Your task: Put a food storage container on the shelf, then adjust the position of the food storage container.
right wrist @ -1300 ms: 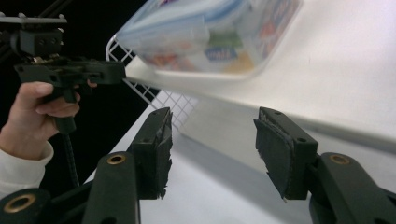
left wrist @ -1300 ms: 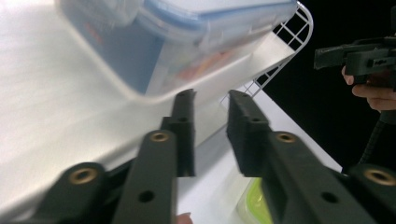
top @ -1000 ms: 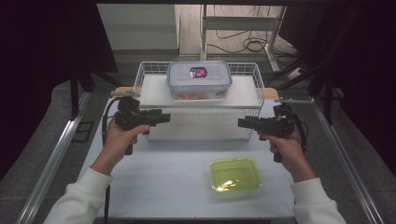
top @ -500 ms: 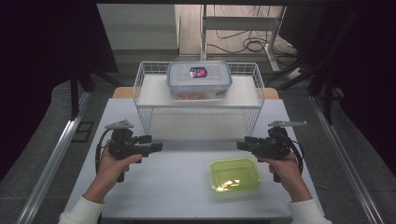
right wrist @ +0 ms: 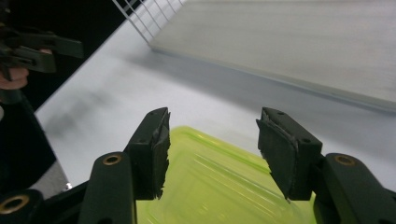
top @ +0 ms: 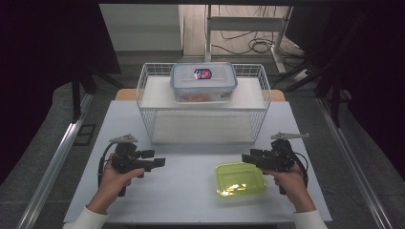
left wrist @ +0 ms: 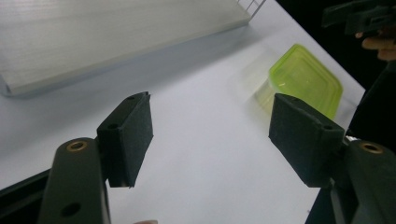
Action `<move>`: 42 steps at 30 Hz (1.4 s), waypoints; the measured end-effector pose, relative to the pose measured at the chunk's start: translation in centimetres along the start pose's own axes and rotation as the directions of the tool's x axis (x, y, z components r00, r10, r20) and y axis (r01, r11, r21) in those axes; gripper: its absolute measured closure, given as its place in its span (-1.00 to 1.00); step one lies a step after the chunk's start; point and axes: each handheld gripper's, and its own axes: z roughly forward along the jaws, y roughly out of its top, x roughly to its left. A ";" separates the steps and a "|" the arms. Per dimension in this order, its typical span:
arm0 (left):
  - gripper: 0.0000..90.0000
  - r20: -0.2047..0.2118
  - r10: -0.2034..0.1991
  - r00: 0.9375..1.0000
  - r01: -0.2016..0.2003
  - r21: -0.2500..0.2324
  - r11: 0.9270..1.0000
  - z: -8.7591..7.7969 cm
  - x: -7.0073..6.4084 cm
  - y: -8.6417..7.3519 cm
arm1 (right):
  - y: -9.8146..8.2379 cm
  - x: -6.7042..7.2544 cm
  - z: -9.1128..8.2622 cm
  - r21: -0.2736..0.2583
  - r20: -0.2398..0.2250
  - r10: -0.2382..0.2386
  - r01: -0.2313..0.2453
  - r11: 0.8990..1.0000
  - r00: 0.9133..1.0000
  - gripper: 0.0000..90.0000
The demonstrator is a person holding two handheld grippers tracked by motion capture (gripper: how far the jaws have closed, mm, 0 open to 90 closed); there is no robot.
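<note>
High view: the right gripper (top: 248,158), jaws apart and empty, is hovering beside the green container (top: 239,179) at lower right, seemingly readying a grasp, while the left gripper (top: 157,161), jaws just opened, is waiting at lower left.

A clear lidded container (top: 204,82) sits atop the wire basket (top: 145,103).

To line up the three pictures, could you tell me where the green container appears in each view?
High view: green container lower right, beside the right gripper.
Left gripper view: upper right.
Right gripper view: bottom centre.
Shared landmark: wire basket.
</note>
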 end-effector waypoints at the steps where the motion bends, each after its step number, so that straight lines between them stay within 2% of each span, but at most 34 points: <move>1: -0.34 -0.002 0.000 1.000 0.000 0.005 1.000 0.0 0.0 -0.2 | -0.3 -0.2 -0.3 -0.008 0.008 0.011 -0.011 1.000 1.000 0.01; 3: -0.35 -0.008 0.003 1.000 -0.003 0.007 1.000 -0.1 0.0 -0.3 | -0.4 -0.3 -0.4 -0.008 0.010 0.010 -0.010 1.000 1.000 0.02; 4: -0.36 -0.016 0.001 1.000 -0.001 0.008 1.000 -0.1 0.1 -0.5 | -0.9 -0.4 -0.8 0.003 0.044 0.002 -0.002 1.000 0.999 0.10; 5: -0.36 -0.018 0.002 1.000 -0.002 0.011 1.000 -0.1 0.1 -0.6 | -0.9 -0.4 -0.8 0.003 0.044 0.002 -0.002 1.000 0.999 0.10; 7: -0.37 -0.035 0.006 0.999 -0.005 0.017 1.000 -0.1 0.0 -0.8 | -1.2 -0.6 -1.1 0.008 0.074 0.003 -0.004 1.000 0.997 0.20; 8: -0.37 -0.039 0.013 0.999 -0.012 0.020 1.000 0.0 -0.1 -1.0 | -1.7 -0.9 -1.6 0.012 0.091 0.013 -0.014 1.000 0.996 0.34; 10: -0.37 -0.038 0.015 0.999 -0.014 0.026 1.000 0.0 -0.2 -1.2 | -1.8 -1.1 -1.8 0.012 0.097 0.019 -0.020 1.000 0.995 0.41; 13: -0.37 -0.046 0.017 0.999 -0.016 0.035 0.999 0.2 -0.2 -1.4 | -2.9 -1.9 -2.8 0.036 0.121 0.033 -0.038 0.999 0.992 0.79; 15: -0.38 -0.047 0.016 0.999 -0.014 0.042 0.999 0.3 -0.1 -1.6 | -3.3 -2.1 -3.1 0.050 0.142 0.031 -0.039 0.998 0.989 0.90; 17: -0.38 -0.052 0.018 0.998 -0.016 0.053 0.998 0.3 -0.1 -1.8 | -3.5 -2.2 -3.2 0.059 0.151 0.028 -0.037 0.998 0.988 0.94; 18: -0.39 -0.056 0.019 0.998 -0.016 0.058 0.998 0.3 -0.1 -2.0 | -3.9 -2.3 -3.4 0.073 0.175 0.019 -0.032 0.997 0.984 0.97; 19: -0.39 -0.056 0.019 0.998 -0.016 0.058 0.998 0.3 -0.1 -2.0 | -3.9 -2.3 -3.4 0.073 0.175 0.019 -0.032 0.997 0.984 0.97; 23: -0.39 -0.061 0.012 0.998 -0.008 0.065 0.998 0.2 0.1 -2.7 | -5.2 -2.6 -3.8 0.108 0.221 0.007 -0.031 0.994 0.975 0.97; 25: -0.39 -0.064 0.012 0.998 -0.007 0.073 0.997 0.2 0.2 -2.9 | -5.3 -2.6 -3.8 0.111 0.226 0.009 -0.035 0.993 0.974 0.97; 26: -0.39 -0.069 0.016 0.997 -0.010 0.081 0.997 0.3 0.2 -3.1 | -5.8 -2.7 -4.0 0.118 0.247 0.011 -0.041 0.992 0.969 0.97; 29: -0.40 -0.072 0.021 0.997 -0.014 0.087 0.996 0.4 0.2 -3.3 | -6.3 -2.8 -4.2 0.125 0.259 0.012 -0.046 0.991 0.966 0.97; 32: -0.41 -0.070 0.019 0.997 -0.012 0.096 0.995 0.5 0.2 -3.7 | -7.3 -2.9 -4.1 0.155 0.276 0.008 -0.053 0.987 0.961 0.97; 37: -0.41 -0.070 0.019 0.997 -0.012 0.104 0.995 0.6 0.3 -3.8 | -7.8 -2.8 -3.8 0.181 0.281 -0.003 -0.050 0.982 0.960 0.97; 42: -0.41 -0.069 0.014 0.998 -0.008 0.098 0.995 0.5 0.3 -3.8 | -8.0 -2.2 -2.7 0.213 0.272 -0.030 -0.030 0.977 0.962 0.97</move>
